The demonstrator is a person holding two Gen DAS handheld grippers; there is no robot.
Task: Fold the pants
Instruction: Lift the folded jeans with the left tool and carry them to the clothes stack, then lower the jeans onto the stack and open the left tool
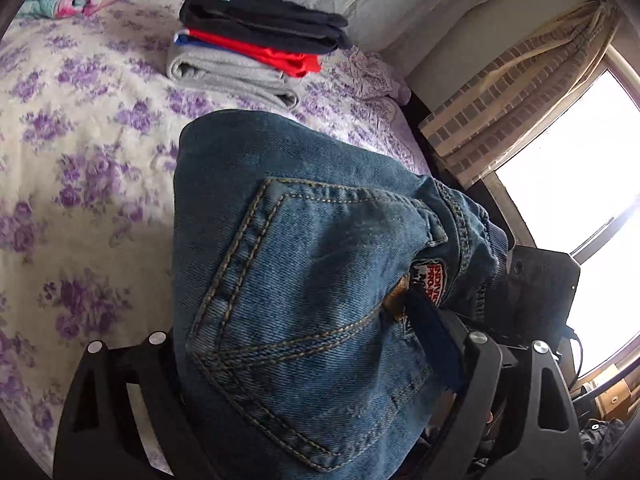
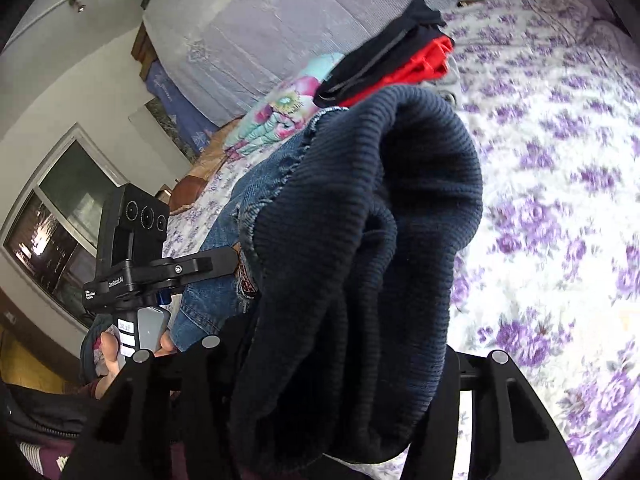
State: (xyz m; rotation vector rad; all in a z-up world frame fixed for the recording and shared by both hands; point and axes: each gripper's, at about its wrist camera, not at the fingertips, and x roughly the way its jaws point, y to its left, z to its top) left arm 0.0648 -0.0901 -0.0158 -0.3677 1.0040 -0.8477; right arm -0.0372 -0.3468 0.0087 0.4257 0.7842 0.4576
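Note:
A pair of blue jeans (image 1: 304,280) with a stitched back pocket and a dark ribbed knit waistband (image 2: 360,264) hangs lifted above the bed. My left gripper (image 1: 316,392) is shut on the denim by the pocket, its fingers mostly hidden by the cloth. My right gripper (image 2: 332,400) is shut on the ribbed waistband, which drapes over its fingers. The left gripper also shows in the right wrist view (image 2: 200,266), clamped on the denim (image 2: 224,232).
A stack of folded clothes (image 1: 256,48), black on red on grey, lies at the far side of the floral bedspread (image 1: 80,168); it also shows in the right wrist view (image 2: 400,56). A floral pillow (image 2: 276,116) lies beyond. A window (image 1: 568,200) is right of the bed.

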